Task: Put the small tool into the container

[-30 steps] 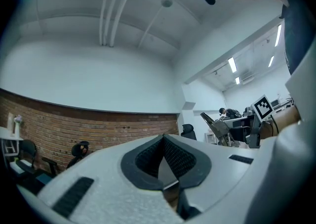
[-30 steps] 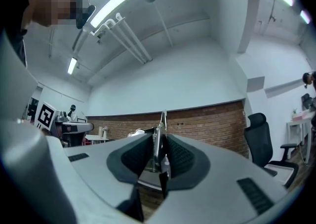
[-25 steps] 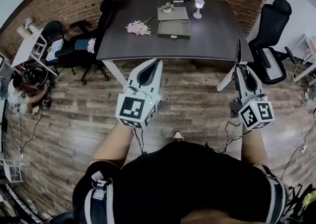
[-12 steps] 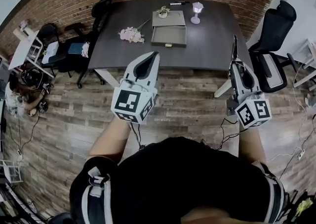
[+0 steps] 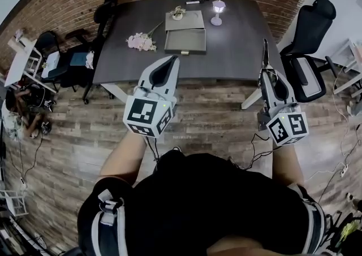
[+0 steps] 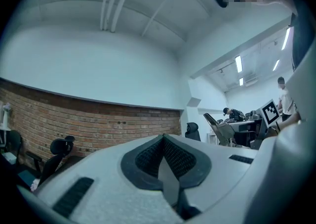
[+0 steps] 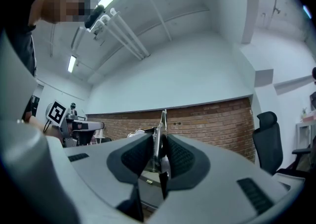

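Small tool in the jaws, container not yet reached

My right gripper is clamped on the small tool, and its thin metal tip stands out ahead of the jaws. My left gripper is closed on nothing. The open grey container lies well ahead and to the left of the right gripper, on the dark table. I think the tip should be over the opening before I loosen the grip. I can read no brand or label.
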`<action>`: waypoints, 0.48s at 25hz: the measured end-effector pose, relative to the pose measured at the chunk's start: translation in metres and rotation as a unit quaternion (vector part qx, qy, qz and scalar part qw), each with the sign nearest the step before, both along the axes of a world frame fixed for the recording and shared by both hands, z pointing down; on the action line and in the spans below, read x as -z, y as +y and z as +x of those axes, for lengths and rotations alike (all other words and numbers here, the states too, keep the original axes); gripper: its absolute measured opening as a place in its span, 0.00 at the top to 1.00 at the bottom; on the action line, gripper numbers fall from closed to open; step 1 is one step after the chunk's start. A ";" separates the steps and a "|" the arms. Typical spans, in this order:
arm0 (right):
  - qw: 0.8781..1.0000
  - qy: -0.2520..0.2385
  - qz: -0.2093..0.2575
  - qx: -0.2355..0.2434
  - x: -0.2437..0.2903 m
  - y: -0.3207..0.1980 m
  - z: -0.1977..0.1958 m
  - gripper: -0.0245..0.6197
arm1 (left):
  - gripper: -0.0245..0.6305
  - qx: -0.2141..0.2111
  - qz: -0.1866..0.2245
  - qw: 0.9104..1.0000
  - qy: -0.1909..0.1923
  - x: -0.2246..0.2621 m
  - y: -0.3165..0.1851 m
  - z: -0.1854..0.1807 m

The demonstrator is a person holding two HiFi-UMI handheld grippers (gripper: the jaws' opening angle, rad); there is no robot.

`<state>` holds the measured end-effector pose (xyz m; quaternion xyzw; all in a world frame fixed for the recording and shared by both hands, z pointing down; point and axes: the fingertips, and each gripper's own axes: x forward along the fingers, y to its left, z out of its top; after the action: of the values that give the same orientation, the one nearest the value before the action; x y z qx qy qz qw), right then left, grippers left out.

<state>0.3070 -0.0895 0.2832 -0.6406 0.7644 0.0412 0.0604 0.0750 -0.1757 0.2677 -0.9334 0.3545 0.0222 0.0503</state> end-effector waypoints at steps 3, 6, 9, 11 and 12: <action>1.000 0.005 -0.002 -0.003 -0.004 0.001 0.001 0.82 | 0.95 -0.006 0.003 1.000 -0.009 -0.004 -0.002 0.005; 1.000 0.011 -0.007 -0.008 -0.009 -0.003 0.000 0.83 | 0.95 -0.007 0.006 1.000 -0.024 -0.011 -0.008 0.007; 1.000 0.005 -0.014 -0.009 -0.018 -0.014 -0.004 0.82 | 0.95 -0.009 0.008 0.999 -0.042 -0.021 -0.020 0.007; 1.000 0.003 -0.019 -0.008 -0.025 -0.025 -0.006 0.82 | 0.95 -0.004 0.010 0.998 -0.054 -0.028 -0.034 0.003; 1.000 0.003 -0.021 -0.008 -0.027 -0.032 -0.007 0.82 | 0.95 -0.003 0.007 0.998 -0.055 -0.031 -0.042 0.000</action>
<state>0.2999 -0.1216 0.3106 -0.6476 0.7602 0.0273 0.0437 0.0752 -0.2175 0.2985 -0.9338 0.3485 -0.0267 0.0763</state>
